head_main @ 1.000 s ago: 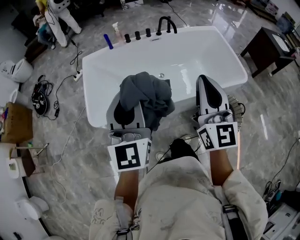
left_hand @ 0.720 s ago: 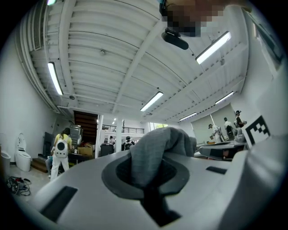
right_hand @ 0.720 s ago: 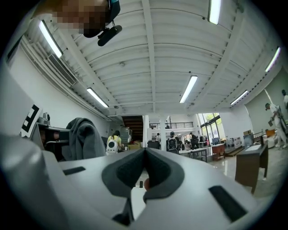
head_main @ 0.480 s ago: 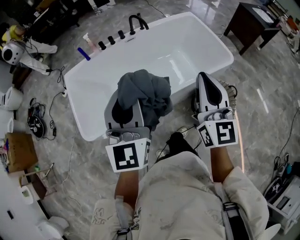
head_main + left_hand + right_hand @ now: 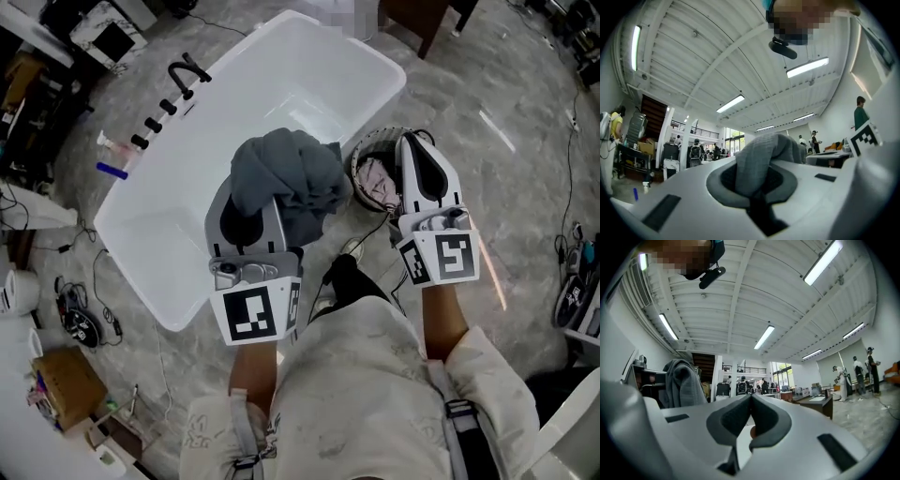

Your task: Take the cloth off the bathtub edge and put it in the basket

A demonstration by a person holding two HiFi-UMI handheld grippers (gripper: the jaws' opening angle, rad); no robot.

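the left gripper (image 5: 251, 220) has its jaws pinching the grey cloth (image 5: 286, 178). the cloth bunches up over the jaw tips and spills toward the right. in the left gripper view the cloth (image 5: 761, 157) rises as a thick fold out of the nearly closed gap of the left gripper (image 5: 754, 187).

the cloth is held up in the air. from the head view it sits over the near rim of the white bathtub (image 5: 187, 187), just left of the round basket (image 5: 361, 155) that stands on the grey marble floor (image 5: 487, 216). the basket holds something pale pink (too crumpled to name).

the right gripper (image 5: 413, 150) overlaps the basket's right side when seen from above. in its own view the right gripper (image 5: 751, 401) has its jaws pressed together, tips meeting, with nothing between them. the cloth (image 5: 682, 380) also shows at the left of that view.

a black faucet (image 5: 187, 70) and small bottles (image 5: 112, 145) stand on the tub's far edge.
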